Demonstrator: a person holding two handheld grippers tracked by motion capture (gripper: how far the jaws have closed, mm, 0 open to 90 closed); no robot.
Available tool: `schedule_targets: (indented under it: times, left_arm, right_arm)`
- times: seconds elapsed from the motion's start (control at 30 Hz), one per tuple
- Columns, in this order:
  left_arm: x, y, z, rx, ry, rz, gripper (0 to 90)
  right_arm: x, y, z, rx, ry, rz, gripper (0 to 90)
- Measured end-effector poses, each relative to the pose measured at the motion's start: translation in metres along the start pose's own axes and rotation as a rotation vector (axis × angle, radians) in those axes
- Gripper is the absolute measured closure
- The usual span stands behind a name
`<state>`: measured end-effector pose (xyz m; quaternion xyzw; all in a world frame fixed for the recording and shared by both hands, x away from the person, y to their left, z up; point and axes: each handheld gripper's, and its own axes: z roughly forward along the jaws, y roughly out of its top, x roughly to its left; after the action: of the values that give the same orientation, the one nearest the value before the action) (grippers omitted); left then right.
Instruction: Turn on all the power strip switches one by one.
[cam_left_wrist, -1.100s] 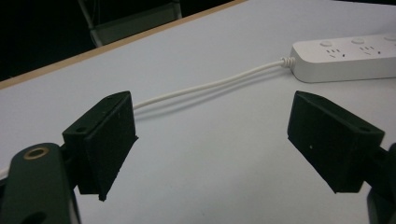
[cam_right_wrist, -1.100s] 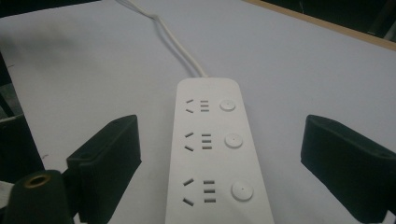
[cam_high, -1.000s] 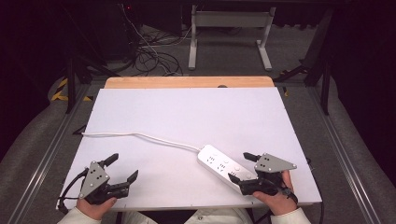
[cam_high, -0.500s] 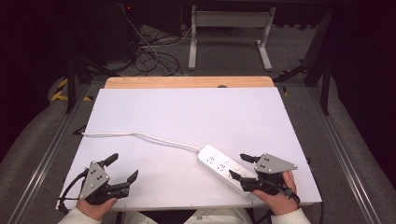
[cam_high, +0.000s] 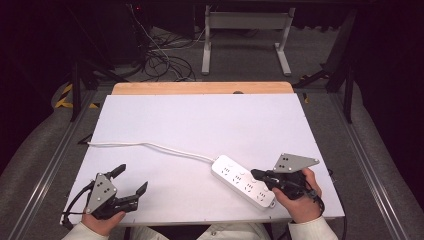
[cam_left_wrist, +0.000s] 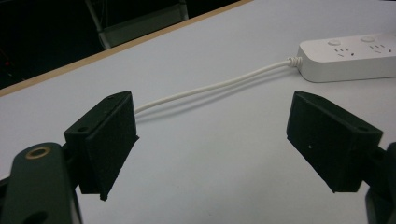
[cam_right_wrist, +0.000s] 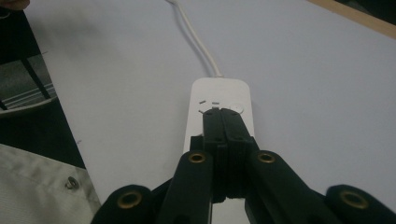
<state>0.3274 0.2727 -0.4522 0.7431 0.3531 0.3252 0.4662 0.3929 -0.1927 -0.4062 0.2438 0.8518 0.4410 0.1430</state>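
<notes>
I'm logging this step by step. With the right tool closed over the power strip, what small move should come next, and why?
Probably lower the right tool straight down onto the power strip. Its jaws are shut together and sit over the strip's sockets, near a round button, which suits a press rather than a grasp. The left tool rests open, apart from the cord.

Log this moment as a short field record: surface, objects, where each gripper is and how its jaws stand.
surface: white table top with a wooden far edge
object: white power strip, lying flat near the front right
cord: white cable running from the strip toward the table's left edge
left gripper: front left, jaws wide apart, holding nothing
right gripper: jaws closed together, tips over the strip's top face
contact with strip: cannot tell
</notes>
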Motion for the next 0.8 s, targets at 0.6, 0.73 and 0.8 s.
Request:
schedule_targets:
  times: [0.6, 0.73, 0.8]
  left_arm:
    - [0.000, 0.000, 0.001, 0.007, 0.005, -0.001, 16.5]
    - [0.000, 0.000, 0.001, 0.007, 0.005, 0.000, 16.5]
    - [0.000, 0.000, 0.001, 0.008, 0.004, 0.000, 16.5]
  right_arm:
    - [-0.012, 0.020, 0.006, 0.241, -0.071, 0.030, 90.0]
    - [-0.017, 0.021, 0.008, 0.331, -0.057, 0.049, 90.0]
    - [-0.017, 0.020, 0.008, 0.363, -0.056, 0.048, 90.0]
